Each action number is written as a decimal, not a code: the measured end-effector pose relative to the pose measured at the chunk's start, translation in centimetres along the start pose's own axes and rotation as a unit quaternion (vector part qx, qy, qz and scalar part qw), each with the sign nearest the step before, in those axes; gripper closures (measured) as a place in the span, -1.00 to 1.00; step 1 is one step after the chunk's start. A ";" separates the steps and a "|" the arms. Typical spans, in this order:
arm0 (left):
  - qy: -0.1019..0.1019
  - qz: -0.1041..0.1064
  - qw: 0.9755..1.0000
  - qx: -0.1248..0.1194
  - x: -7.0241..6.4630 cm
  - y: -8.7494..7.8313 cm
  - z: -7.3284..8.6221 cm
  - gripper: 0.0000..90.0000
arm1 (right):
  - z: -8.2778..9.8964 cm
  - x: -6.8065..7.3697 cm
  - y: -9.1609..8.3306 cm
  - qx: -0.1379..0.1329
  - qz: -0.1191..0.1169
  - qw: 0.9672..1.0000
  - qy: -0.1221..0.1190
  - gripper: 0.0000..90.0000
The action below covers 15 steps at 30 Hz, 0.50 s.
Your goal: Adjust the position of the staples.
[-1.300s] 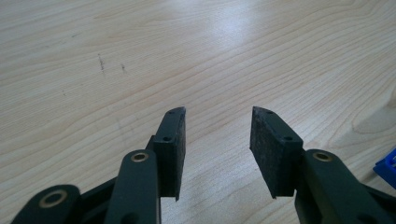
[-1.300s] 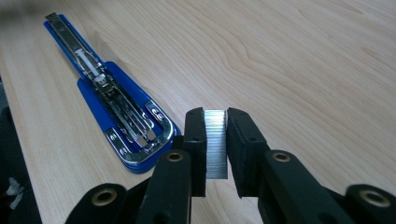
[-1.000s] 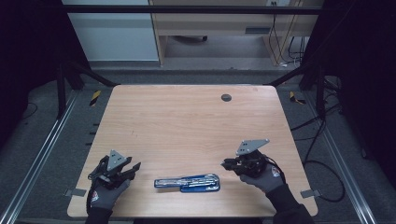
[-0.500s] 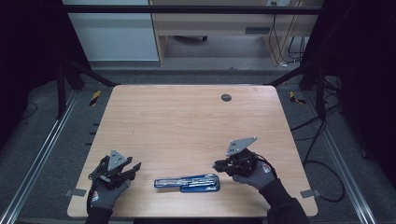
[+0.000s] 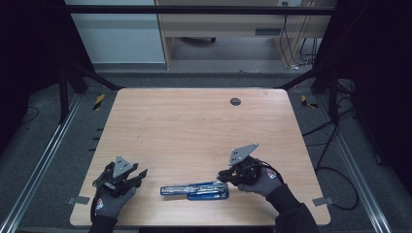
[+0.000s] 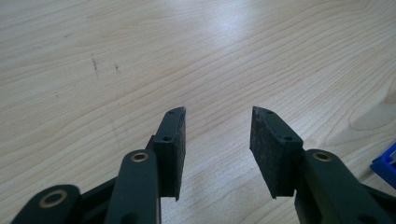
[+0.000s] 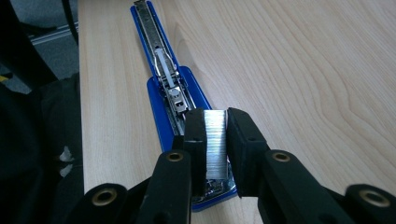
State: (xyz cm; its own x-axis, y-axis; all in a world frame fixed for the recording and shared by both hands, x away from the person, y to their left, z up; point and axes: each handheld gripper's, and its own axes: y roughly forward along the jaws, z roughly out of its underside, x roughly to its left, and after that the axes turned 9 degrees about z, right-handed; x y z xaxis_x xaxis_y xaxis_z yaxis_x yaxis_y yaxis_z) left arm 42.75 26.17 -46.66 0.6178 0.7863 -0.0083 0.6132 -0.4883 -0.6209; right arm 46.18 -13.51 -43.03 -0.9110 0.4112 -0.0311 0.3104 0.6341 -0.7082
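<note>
Now right hand-held gripper clamps staple strip.

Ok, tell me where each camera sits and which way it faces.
High view: above the near edge, facing forward and down on the table; both gloved hands show.
Left gripper view: on the left gripper, facing bare wood between open fingers.
Right gripper view: on the right gripper, clamping a staple strip over the open blue stapler.
Shared: the stapler.

A round dark grommet sat near the far edge of my wooden surface; cables trailed across the floor beyond.
</note>
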 end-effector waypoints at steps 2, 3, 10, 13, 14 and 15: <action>0.000 0.000 1.000 -0.001 0.0 0.0 0.0 0.25 | -0.2 0.0 0.0 0.004 -0.003 1.000 -0.006 0.75; 0.000 0.000 1.000 -0.001 0.0 0.0 0.0 0.25 | -0.3 0.0 0.0 0.006 -0.004 1.000 -0.008 0.75; 0.000 0.001 1.000 0.001 0.0 0.0 0.0 0.25 | -0.2 -0.5 0.5 0.016 -0.018 1.000 -0.020 0.75; 0.000 0.000 1.000 0.001 0.0 0.1 0.0 0.25 | -0.1 -0.7 0.6 0.017 -0.024 0.999 -0.024 0.75; 0.000 0.000 1.000 0.001 0.0 0.1 0.0 0.25 | -0.1 -0.7 0.6 0.016 -0.026 0.999 -0.024 0.75; 0.000 0.000 1.000 0.000 0.0 0.1 0.0 0.25 | -0.1 -0.8 0.6 0.014 -0.026 0.999 -0.026 0.75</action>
State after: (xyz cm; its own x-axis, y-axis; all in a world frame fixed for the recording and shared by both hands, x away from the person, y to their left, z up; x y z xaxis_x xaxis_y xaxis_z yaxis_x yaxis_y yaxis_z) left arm 42.79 26.16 -46.70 0.6178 0.7863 -0.0086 0.6126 -0.4882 -0.6216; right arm 47.13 -13.38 -43.35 -0.9386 0.3439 -0.0294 0.2553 0.6344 -0.7296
